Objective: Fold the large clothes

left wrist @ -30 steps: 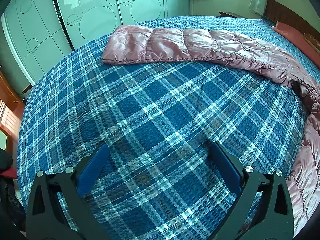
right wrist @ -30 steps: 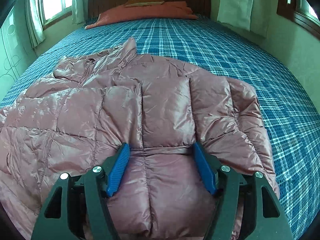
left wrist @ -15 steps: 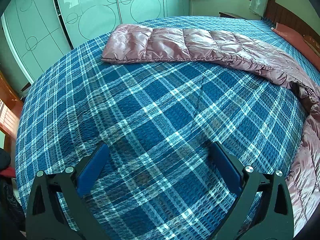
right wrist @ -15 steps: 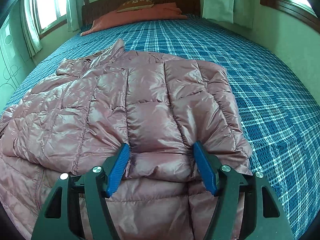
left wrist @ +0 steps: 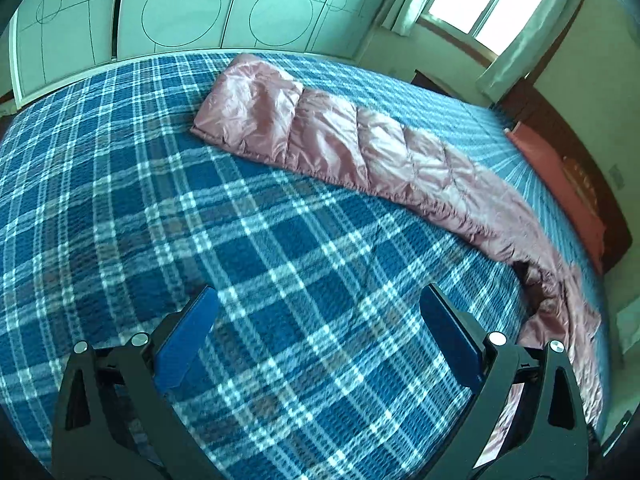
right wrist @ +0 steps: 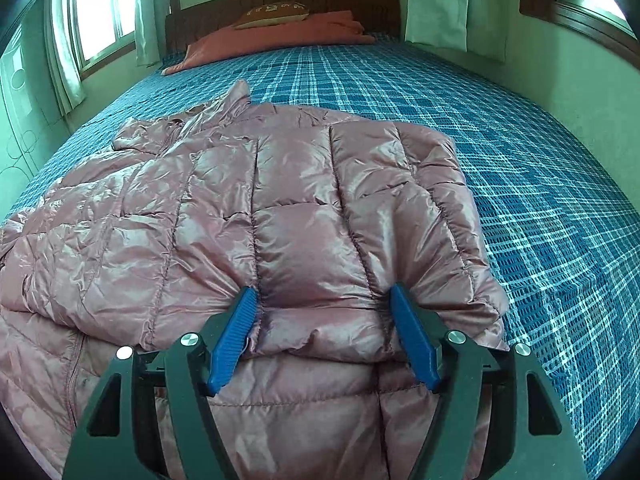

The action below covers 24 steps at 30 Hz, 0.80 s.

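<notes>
In the right wrist view the right claw (right wrist: 322, 330) sits nearest, its blue fingers (right wrist: 234, 338) spread wide and pressing down on the pink quilted down jacket (right wrist: 280, 216); a folded-over panel of the jacket bulges up between the fingers, touching both, though the jaws are parted rather than pinched on it; the folded panel's hem lies across a lower layer of the same jacket that runs under the claw toward the camera; beyond, the jacket's body spreads to the left over the bed (right wrist: 540, 184), its collar (right wrist: 236, 98) pointing toward the headboard; bare blue plaid bedspread lies to the right of the jacket; at the far end rest an orange-red pillow (right wrist: 280, 36) and a brown cushion (right wrist: 276, 14) on top of it, against the dark wooden headboard (right wrist: 360, 2).

In the left wrist view the left claw (left wrist: 318, 344) hangs over bare plaid bedspread, fingers (left wrist: 186, 344) wide apart with nothing between them; farther off the jacket's long sleeve (left wrist: 332, 136) lies stretched flat across the bed, well apart from the claw, its cuff end toward the pale wardrobe doors (left wrist: 180, 12) and its other end running off to the right edge.
</notes>
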Tool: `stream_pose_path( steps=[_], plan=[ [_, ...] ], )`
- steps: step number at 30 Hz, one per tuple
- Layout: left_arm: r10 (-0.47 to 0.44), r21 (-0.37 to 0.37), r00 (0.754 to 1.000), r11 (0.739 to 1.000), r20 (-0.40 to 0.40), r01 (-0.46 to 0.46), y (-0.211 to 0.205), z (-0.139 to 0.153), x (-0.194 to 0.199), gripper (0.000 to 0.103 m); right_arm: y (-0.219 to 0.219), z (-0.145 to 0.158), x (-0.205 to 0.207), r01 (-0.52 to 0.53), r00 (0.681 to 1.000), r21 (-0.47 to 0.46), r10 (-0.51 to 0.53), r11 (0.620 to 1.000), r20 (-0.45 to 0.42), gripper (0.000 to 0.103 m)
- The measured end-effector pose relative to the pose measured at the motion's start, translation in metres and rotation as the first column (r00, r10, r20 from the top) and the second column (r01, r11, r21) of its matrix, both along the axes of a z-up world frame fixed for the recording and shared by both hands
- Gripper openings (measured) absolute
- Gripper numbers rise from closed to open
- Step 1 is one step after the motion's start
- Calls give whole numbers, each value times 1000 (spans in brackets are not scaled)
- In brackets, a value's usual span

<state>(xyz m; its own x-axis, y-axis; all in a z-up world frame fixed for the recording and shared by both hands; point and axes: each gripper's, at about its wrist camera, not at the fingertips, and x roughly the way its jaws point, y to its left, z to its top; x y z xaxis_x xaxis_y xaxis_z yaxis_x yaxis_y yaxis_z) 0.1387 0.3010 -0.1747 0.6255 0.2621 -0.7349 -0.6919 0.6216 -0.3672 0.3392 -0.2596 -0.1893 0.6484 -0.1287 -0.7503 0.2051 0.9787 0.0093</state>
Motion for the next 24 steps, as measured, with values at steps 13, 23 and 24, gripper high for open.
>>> stream_pose_path(
  steps=[13, 23, 24],
  plan=[
    [106, -134, 979, 987, 172, -84, 81, -4, 48, 99, 0, 1, -2, -1, 1000, -7, 1, 1000, 5, 69],
    [265, -97, 960, 962, 92, -256, 88, 5, 37, 8, 0, 2, -3, -1, 1000, -6, 1, 1000, 7, 69],
    [265, -87, 960, 962, 86, -258, 89, 7, 37, 8, 0, 2, -3, -1, 1000, -5, 1, 1000, 9, 69]
  ],
)
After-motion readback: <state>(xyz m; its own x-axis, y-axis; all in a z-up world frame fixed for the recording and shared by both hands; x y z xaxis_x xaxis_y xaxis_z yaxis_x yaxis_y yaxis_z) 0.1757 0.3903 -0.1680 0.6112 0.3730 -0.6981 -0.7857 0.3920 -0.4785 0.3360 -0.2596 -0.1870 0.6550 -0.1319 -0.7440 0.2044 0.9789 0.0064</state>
